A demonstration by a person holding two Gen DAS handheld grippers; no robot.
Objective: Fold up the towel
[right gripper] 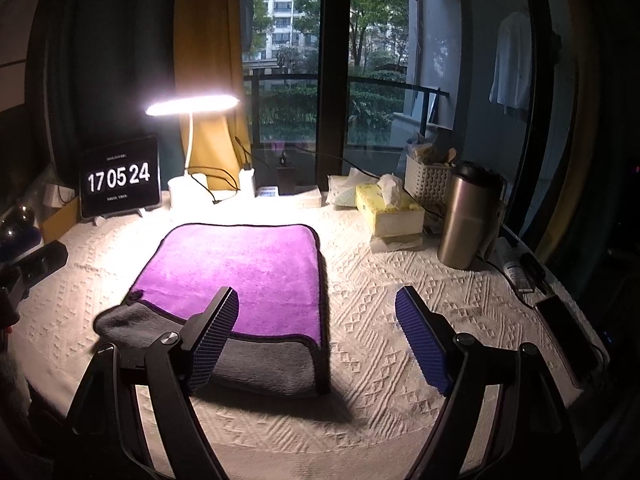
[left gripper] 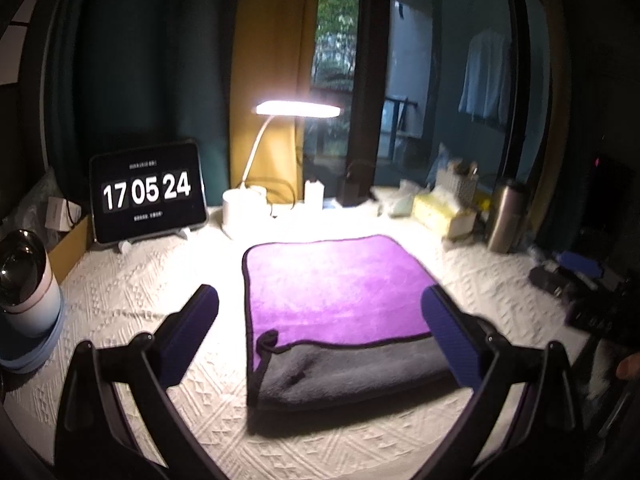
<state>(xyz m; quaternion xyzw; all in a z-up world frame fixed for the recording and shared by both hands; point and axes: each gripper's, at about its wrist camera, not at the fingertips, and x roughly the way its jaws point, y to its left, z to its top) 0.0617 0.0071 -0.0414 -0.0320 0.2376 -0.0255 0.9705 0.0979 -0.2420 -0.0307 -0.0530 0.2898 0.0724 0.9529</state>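
A towel (left gripper: 340,280), purple on top with a grey underside showing along its near edge, lies folded flat on the white textured tablecloth (left gripper: 140,292). It also shows in the right wrist view (right gripper: 248,272). My left gripper (left gripper: 320,312) is open and empty, held above the towel's near part, its jaws straddling the towel's width. My right gripper (right gripper: 318,316) is open and empty, above the towel's near right corner, with its left finger (right gripper: 216,332) over the towel and its right finger (right gripper: 420,340) over bare cloth.
A lit desk lamp (left gripper: 298,109) and a tablet clock (left gripper: 146,192) stand at the back. A tissue box (right gripper: 388,210), white basket (right gripper: 428,178) and steel tumbler (right gripper: 466,216) stand at the right. A phone (right gripper: 568,336) lies at the right edge. A pink-white device (left gripper: 24,284) sits left.
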